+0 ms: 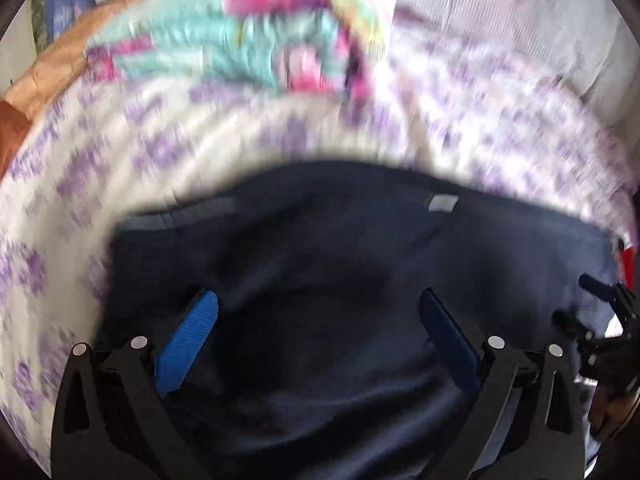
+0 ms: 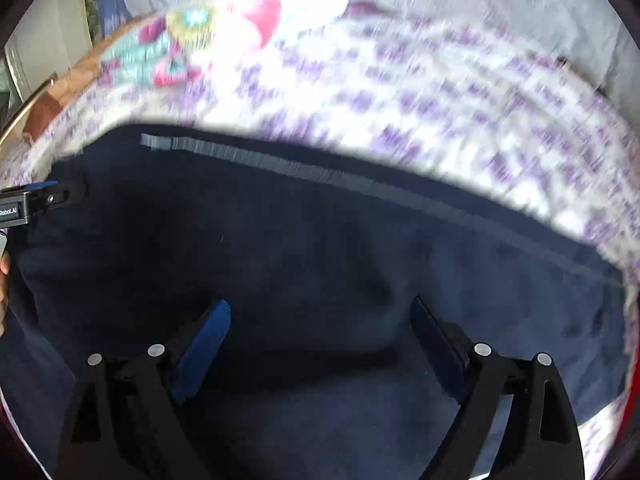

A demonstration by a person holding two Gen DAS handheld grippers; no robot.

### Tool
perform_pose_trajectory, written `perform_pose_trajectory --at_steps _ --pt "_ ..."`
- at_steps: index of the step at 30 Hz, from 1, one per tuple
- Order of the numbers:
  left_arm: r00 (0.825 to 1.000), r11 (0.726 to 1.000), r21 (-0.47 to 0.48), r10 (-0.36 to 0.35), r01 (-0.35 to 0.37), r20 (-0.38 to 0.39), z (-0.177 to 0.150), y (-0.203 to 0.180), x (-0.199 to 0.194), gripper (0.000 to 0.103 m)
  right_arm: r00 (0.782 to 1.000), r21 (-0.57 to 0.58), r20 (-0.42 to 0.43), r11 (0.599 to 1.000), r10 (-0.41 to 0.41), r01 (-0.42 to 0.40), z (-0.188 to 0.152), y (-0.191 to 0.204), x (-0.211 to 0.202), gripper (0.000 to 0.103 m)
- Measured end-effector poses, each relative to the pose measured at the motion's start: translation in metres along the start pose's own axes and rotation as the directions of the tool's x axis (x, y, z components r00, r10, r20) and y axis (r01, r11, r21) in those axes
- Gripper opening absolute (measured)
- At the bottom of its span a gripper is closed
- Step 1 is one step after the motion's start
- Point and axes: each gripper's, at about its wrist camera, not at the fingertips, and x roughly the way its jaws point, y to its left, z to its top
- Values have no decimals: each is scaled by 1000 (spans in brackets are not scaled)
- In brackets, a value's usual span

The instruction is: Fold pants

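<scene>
your left gripper [image 1: 318, 308] hangs over the dark navy soft-fabric pants [image 1: 340, 264], its blue ribbed fingers [image 1: 188, 344] spread wide with nothing clamped between them; only cloth shows below. your right gripper [image 2: 320, 320] is spread just as wide above the same pants [image 2: 320, 248], also holding nothing. the pants lie on a white bed cover with a purple print [image 1: 168, 144], and a grey stripe [image 2: 280, 164] runs along their far edge in the right wrist view. a small pale label [image 1: 442, 202] shows near that edge in the left wrist view. beyond the pants a blurred turquoise, pink and yellow cloth [image 1: 256, 44] rests on the bed cover [image 2: 440, 100]. the other gripper's black frame pokes in at the side of each view
</scene>
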Motion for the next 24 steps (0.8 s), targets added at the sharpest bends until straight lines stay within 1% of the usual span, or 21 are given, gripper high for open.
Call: perform_pose_trajectory --at_steps 1,2,3,4,5,6,7,8,9,10,11,12,13,14,15,16,18,19,20,22,24 --pt "999 1000 -22 9 -8 47 8 7 -11 98 997 24 59 999 -47 46 6 -20 -14 92" --pt "997 999 -52 15 -10 81 15 17 -18 98 994 61 85 996 -74 69 11 -34 -19 92" --pt "995 996 -85 12 -4 99 22 27 -21 98 990 132 104 988 -98 84 14 -63 -25 92" --pt "996 992 -125 1 11 94 29 39 -19 98 988 205 105 975 -115 92 15 -87 -23 93" --pt "998 986 -164 -17 28 67 34 50 -12 98 987 287 94 953 -127 95 12 -112 -21 93" --pt "998 978 -202 -44 50 34 36 59 -1 98 989 375 75 923 -127 90 3 -140 -16 93" --pt "996 964 -255 -85 79 -9 35 71 17 98 993 460 44 885 -110 77 -7 -167 -5 93" --pt "996 959 -271 -89 81 -19 29 77 25 98 996 509 1 858 -85 73 -19 -183 10 93" --pt "998 970 -235 -63 64 13 27 73 27 98 997 534 -57 842 -58 79 -32 -196 29 97" --pt "999 984 -176 -17 22 29 25 63 27 98 997 482 -9 873 -76 71 -40 -196 32 98" --pt "999 993 -112 36 -33 17 23 52 28 98 993 401 20 910 -119 101 -41 -186 29 100" --pt "996 995 -43 91 -90 10 24 41 31 98 989 338 -15 930 -149 145 -39 -177 34 100" --pt "994 994 -12 105 -105 22 24 36 30 98 984 304 -9 937 -179 173 -34 -169 33 100" --pt "995 996 -6 93 -93 39 24 36 27 98 989 287 40 950 -143 125 -29 -162 27 100" --pt "998 999 -26 45 -43 54 25 41 22 98 992 253 117 967 -46 15 -19 -153 17 100" --pt "998 999 -46 2 1 62 25 47 18 98 985 207 171 977 18 -53 -12 -144 6 100" --pt "991 989 -93 -104 111 81 25 61 13 98 954 34 266 988 138 -152 8 -115 -8 100" --pt "986 982 -110 -144 152 79 25 69 14 98 937 -103 277 976 214 -193 18 -97 -10 100" --pt "982 976 -120 -174 183 77 24 72 15 98 937 -216 259 960 234 -180 27 -79 -6 99" --pt "974 967 -127 -211 221 84 22 78 14 98 960 -331 199 935 197 -124 41 -56 11 99" --pt "973 968 -111 -215 224 86 22 76 12 98 971 -367 122 918 206 -148 54 -47 33 98"
